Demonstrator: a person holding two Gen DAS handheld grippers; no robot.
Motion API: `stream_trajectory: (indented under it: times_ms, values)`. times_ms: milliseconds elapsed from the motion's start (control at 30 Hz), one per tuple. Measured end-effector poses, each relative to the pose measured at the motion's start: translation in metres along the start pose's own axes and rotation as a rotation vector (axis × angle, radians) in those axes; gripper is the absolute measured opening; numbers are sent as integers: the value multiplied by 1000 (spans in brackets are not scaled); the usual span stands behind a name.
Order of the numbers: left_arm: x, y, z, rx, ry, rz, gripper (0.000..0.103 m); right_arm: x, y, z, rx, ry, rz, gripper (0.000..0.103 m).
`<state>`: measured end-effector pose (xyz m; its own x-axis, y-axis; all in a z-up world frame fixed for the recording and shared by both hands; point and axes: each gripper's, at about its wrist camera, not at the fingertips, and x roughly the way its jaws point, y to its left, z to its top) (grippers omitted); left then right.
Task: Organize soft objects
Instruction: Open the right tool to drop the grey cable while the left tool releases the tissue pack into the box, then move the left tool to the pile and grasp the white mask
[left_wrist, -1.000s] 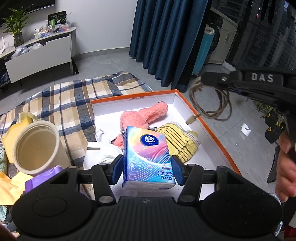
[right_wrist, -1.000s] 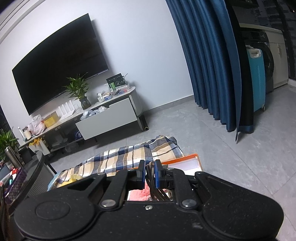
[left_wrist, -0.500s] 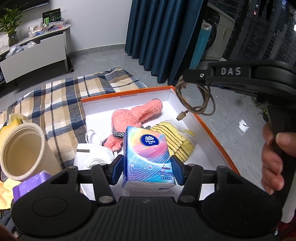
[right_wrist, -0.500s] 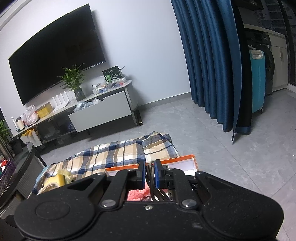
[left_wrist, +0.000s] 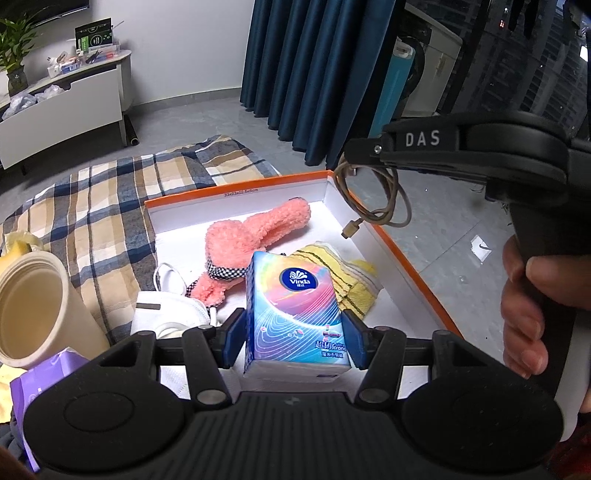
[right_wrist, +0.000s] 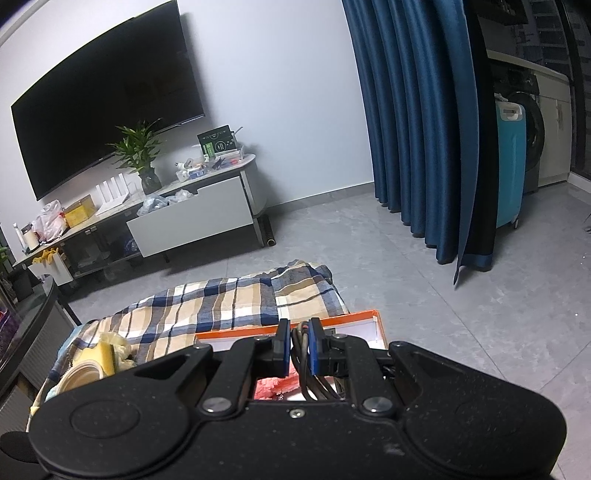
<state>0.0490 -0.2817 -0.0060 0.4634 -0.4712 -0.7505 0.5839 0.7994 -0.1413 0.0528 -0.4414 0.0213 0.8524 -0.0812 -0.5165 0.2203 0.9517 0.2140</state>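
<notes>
Tissue pack (left_wrist: 297, 314): clamped upright by the left gripper (left_wrist: 293, 334), low over the orange-rimmed box's (left_wrist: 406, 258) near end.
Right gripper (right_wrist: 296, 347): fingers pinched a coiled cable (left_wrist: 373, 195) above the box's far right corner.
Advice: the pack wanted setting beside the yellow towel (left_wrist: 347, 275), clear of the pink slipper (left_wrist: 251, 236).

Rainbow-printed tissue pack (left_wrist: 295, 314) upright at the near end of an orange-rimmed white box (left_wrist: 410, 254). Behind it, fluffy pink slipper (left_wrist: 255, 236) lying diagonally, folded yellow striped towel (left_wrist: 343, 277) to its right, white face mask (left_wrist: 162, 310) at left. Coiled beige cable (left_wrist: 376, 199) dangling above the box's right wall.
</notes>
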Motion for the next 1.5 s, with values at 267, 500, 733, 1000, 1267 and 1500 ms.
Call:
stream_trajectory:
  times_ms: [267, 500, 733, 1000, 1267, 1500]
  values:
    - [-3, -2, 2, 3, -23, -34, 79, 0, -2, 0, -4, -1, -14, 41]
    - [-21, 20, 4, -62, -62, 5, 83, -17, -1, -4, 29, -39, 37, 79]
    - [-59, 61, 3, -177, -146, 91, 86, -15, 18, -18, 45, -58, 194, 82]
    - [-106, 102, -15, -286, -230, 191, 90, 42, 74, -54, 86, -88, 159, 82]
    - [-139, 138, -41, -383, -268, 259, 91, 90, 110, -84, -4, -92, -210, 81]
    - [-159, 174, -62, -491, -287, 336, 93, 126, 131, -101, -236, -1, -463, 61]
